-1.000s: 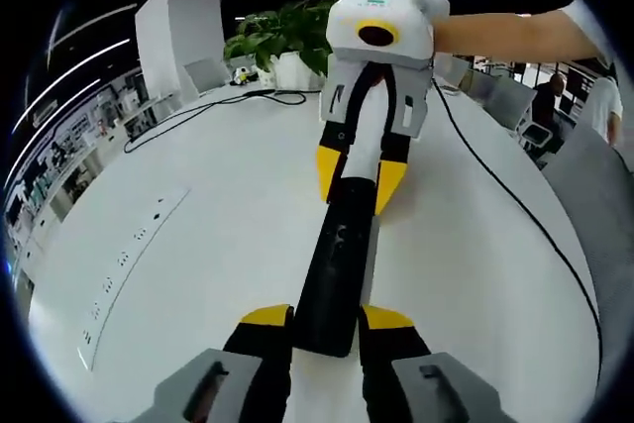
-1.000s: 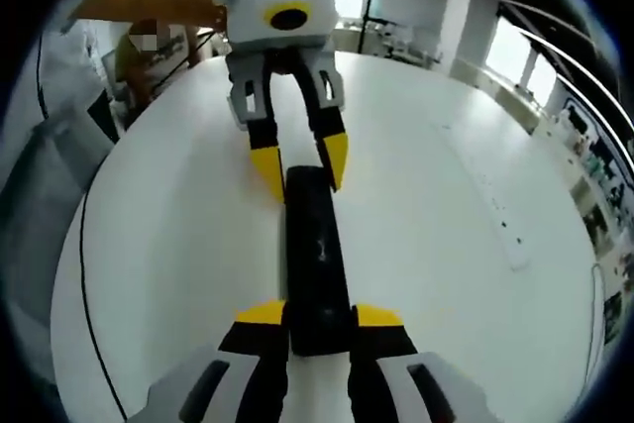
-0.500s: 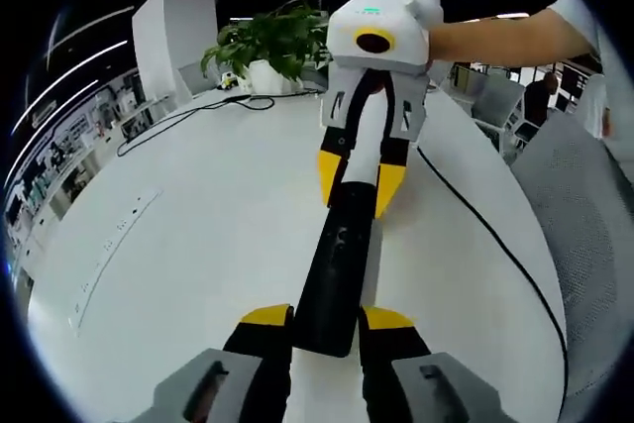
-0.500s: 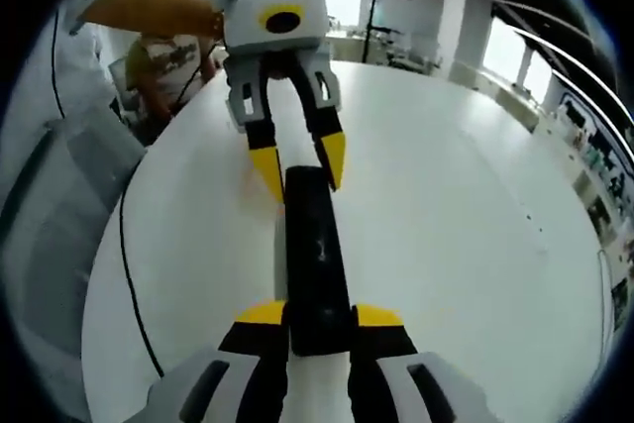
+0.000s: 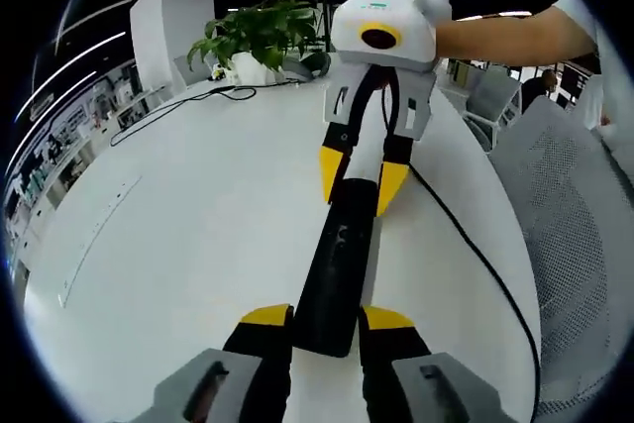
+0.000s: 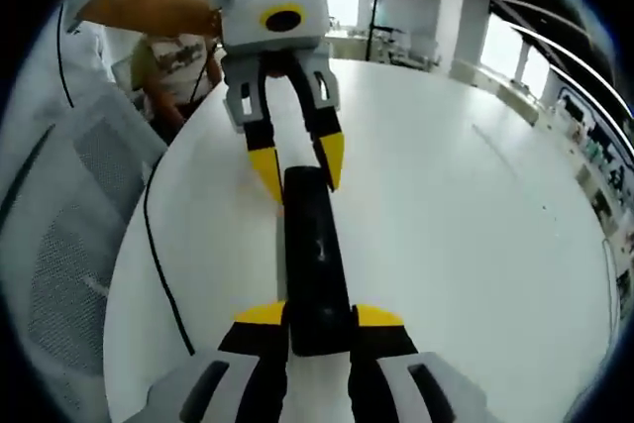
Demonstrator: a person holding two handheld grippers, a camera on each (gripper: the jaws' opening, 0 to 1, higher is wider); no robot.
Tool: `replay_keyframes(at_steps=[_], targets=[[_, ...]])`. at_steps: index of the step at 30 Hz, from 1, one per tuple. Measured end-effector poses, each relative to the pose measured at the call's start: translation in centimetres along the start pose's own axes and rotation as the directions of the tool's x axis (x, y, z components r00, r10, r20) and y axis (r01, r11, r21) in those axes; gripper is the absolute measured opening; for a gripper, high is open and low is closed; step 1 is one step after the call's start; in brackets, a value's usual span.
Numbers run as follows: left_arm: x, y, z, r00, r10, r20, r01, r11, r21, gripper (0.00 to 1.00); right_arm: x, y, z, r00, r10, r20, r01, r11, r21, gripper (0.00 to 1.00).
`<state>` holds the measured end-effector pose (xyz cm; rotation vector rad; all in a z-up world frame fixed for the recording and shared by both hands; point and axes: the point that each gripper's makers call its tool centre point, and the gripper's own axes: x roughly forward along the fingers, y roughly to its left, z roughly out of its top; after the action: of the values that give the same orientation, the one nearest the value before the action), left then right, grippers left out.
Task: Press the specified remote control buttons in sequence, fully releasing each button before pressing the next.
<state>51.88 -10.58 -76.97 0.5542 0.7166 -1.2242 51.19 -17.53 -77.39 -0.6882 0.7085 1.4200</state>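
Landmark: the remote (image 5: 339, 264), a long black bar held above the white table (image 5: 178, 245); everything below is placed from it.
Remote's axis: it runs straight away from my left gripper (image 5: 327, 322) toward my right gripper (image 5: 361, 167), so the two grippers face each other along its length.
Left gripper: my yellow-tipped jaws are pinching the near end of the remote, one on each long side.
Right gripper: seen from its own camera, my right gripper's jaws clamp the opposite end of the remote (image 6: 315, 250), again on both long sides.
Far view of the left gripper: in the right gripper view my left gripper (image 6: 295, 163) closes its tips around the far end.
Button face: it looks turned up toward both cameras; individual buttons are too dim to pick out.
Nearer hand: neither, I judge; each holds one end, so pressing would need one gripper to let go.
Cable: a black cable (image 5: 475, 255) lies on the table beside the remote's far half.
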Motion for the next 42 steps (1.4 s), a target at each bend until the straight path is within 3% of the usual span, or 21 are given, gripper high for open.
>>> replay_keyframes(at_steps=[18,20,24,34,35,42], targets=[[0.12,-0.69,-0.74,0.999,-0.007,-0.043,0.007,1.000,0.010,0.25,0.41,0.12,-0.35,0.999,0.032,-0.033,-0.034,0.999,-0.036,0.20],[0.11,-0.78,-0.86,0.999,-0.005,-0.051,0.007,0.999,0.049,0.24,0.39,0.12,-0.35,0.999,0.035,-0.031,-0.036,0.999,-0.037,0.20],[0.18,-0.64,-0.89,0.998,-0.006,-0.057,0.008,0.999,0.049,0.24,0.40,0.13,-0.34,0.999,0.038,-0.029,-0.039,0.999,-0.037,0.20],[0.17,-0.70,-0.93,0.997,-0.015,-0.070,0.018,0.999,0.046,0.24,0.39,0.20,-0.33,0.999,0.019,-0.034,-0.021,0.998,-0.060,0.20],[0.16,-0.71,-0.96,0.997,-0.016,-0.072,0.020,0.999,0.046,0.24,0.46,0.25,-0.70,0.999,0.014,-0.051,-0.019,0.995,-0.095,0.20],[0.21,-0.81,-0.95,0.996,-0.022,-0.082,0.026,0.998,0.059,0.23,0.86,0.11,-0.80,0.998,0.020,-0.052,-0.024,0.997,-0.079,0.19]])
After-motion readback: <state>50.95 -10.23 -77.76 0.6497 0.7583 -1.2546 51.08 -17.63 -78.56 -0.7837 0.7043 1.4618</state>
